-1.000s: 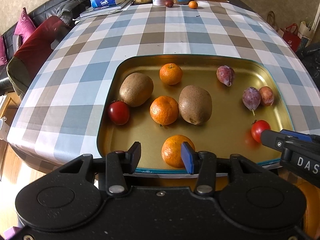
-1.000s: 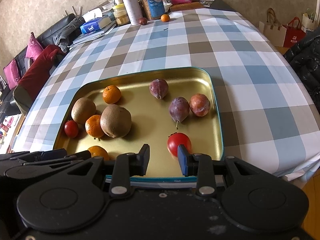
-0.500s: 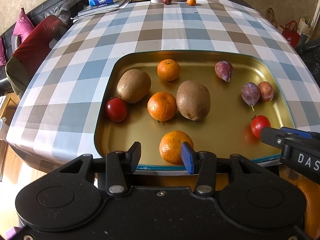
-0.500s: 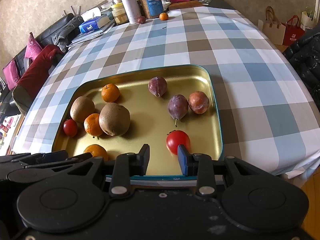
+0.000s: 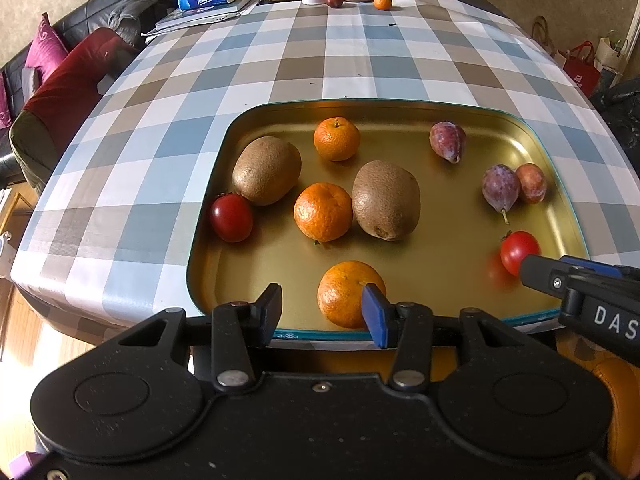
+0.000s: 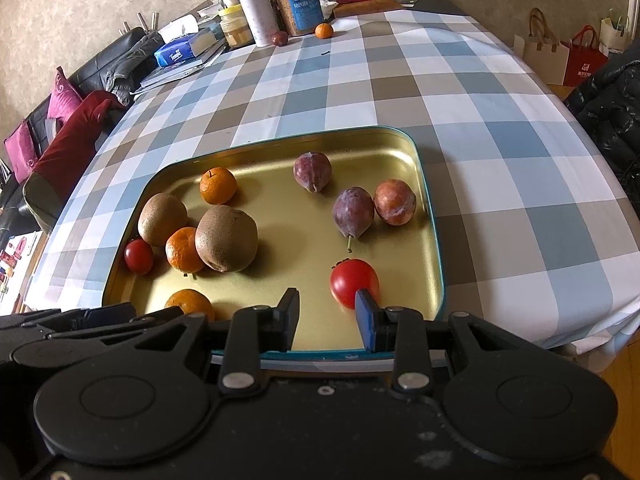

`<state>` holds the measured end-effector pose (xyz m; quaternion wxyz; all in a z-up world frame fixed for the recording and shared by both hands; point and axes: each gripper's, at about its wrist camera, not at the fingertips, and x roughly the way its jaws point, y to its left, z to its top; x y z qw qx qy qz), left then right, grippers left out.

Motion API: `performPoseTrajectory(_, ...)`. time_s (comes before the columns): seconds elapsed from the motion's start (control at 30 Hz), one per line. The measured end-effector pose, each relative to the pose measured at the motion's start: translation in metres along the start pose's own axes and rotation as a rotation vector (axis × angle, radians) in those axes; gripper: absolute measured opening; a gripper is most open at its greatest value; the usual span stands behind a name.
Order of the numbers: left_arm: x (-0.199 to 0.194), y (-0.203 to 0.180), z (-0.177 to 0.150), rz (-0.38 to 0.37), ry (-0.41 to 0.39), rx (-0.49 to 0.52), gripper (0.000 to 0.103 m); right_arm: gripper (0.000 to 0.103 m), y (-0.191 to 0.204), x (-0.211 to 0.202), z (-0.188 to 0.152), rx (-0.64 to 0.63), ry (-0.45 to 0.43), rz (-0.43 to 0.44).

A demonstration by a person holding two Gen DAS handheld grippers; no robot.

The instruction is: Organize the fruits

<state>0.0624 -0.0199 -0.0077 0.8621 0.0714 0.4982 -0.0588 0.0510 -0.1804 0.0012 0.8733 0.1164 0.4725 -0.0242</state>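
Little has changed over the last second: both cameras have only drifted slightly nearer the gold tray (image 5: 560, 184). The left gripper (image 5: 322, 310) stays wide before a mandarin (image 5: 346, 292), the right gripper (image 6: 326, 316) wide beside a tomato (image 6: 352, 280); fruits remain mixed.

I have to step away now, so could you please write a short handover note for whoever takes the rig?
Left gripper: open, at the near orange.
Right gripper: open, at the near tomato.
All in the gold tray: three plums at right, two kiwis, three oranges and a second tomato mixed at left.
Plums sit grouped; the rest is unsorted, tomatoes far apart. Whether sorting is starting or ending is unclear.
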Motion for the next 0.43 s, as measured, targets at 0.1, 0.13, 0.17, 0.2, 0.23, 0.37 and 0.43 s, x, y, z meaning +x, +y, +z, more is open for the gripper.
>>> performPoseTrajectory(0.1,0.0,0.0001,0.0,0.0,0.0,0.0,0.054,0.034,-0.0001,-0.0001,0.0001,0.0,-0.001,0.0)
performPoseTrajectory(0.13,0.0,0.0002,0.0001,-0.001,-0.001,-0.001,0.054,0.034,0.0,0.0001,0.0001,0.001,-0.001,0.0)
performPoseTrajectory(0.17,0.0001,0.0001,0.0003,-0.001,0.0,-0.002,0.054,0.034,0.0003,0.0,-0.0001,0.001,-0.002,0.0)
performPoseTrajectory(0.2,0.0,0.0002,0.0003,-0.001,-0.001,-0.002,0.054,0.034,0.0002,0.0001,0.0002,0.001,-0.002,0.0)
performPoseTrajectory(0.23,0.0,0.0002,0.0003,-0.001,-0.001,0.0,0.054,0.034,0.0001,0.0002,0.0003,0.001,-0.002,0.0)
performPoseTrajectory(0.37,-0.0002,-0.0002,0.0009,0.001,-0.003,-0.001,0.054,0.034,0.0001,0.0001,0.0006,0.003,0.001,0.0)
performPoseTrajectory(0.43,-0.0002,-0.0001,0.0016,0.0,-0.002,-0.004,0.054,0.034,0.0003,0.0005,0.0009,0.006,0.004,0.001)
